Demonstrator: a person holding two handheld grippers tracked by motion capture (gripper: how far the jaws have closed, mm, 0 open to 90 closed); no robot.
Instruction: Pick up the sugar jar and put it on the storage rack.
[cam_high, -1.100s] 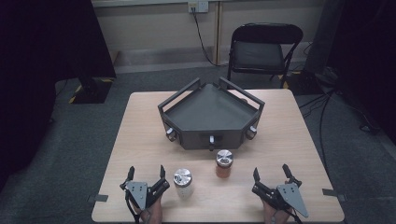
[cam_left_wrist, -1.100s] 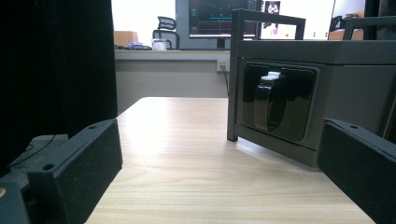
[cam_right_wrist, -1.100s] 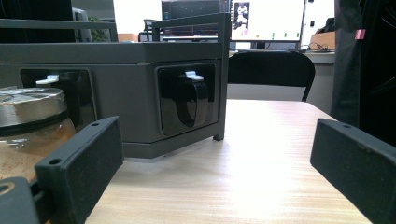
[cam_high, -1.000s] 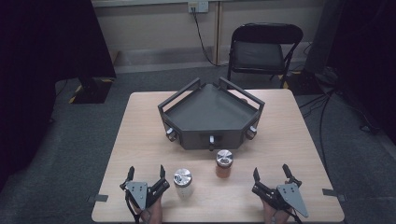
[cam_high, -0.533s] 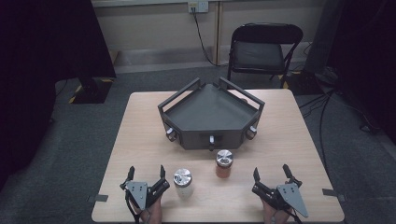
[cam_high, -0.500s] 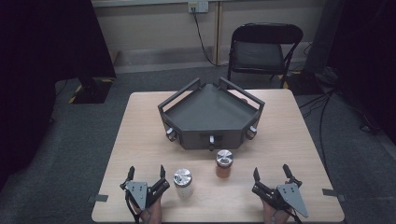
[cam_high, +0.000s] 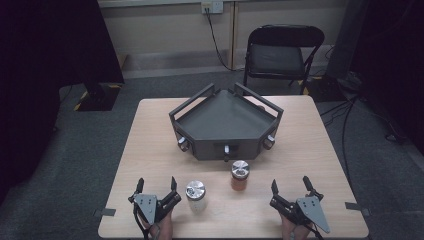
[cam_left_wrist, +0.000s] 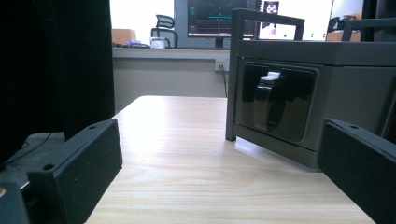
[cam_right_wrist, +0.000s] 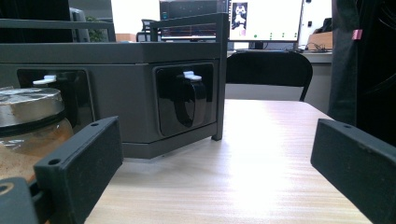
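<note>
Wooden table (cam_high: 150, 150) from above: your left gripper (cam_high: 156, 190) and right gripper (cam_high: 291, 189) rest spread wide, empty, flanking two metal-lidded jars (cam_high: 195, 196). Left gripper view: knobbed drawer box (cam_left_wrist: 299, 93) ahead. Right gripper view: spice jar (cam_right_wrist: 28, 130) sits close; swinging inward could topple it.

Two handheld grippers, the left gripper (cam_high: 156, 187) and the right gripper (cam_high: 290, 188), each have two black block-shaped jaws with small screw holes, a grey three-cornered top plate, and a thin black trailing cable.
</note>
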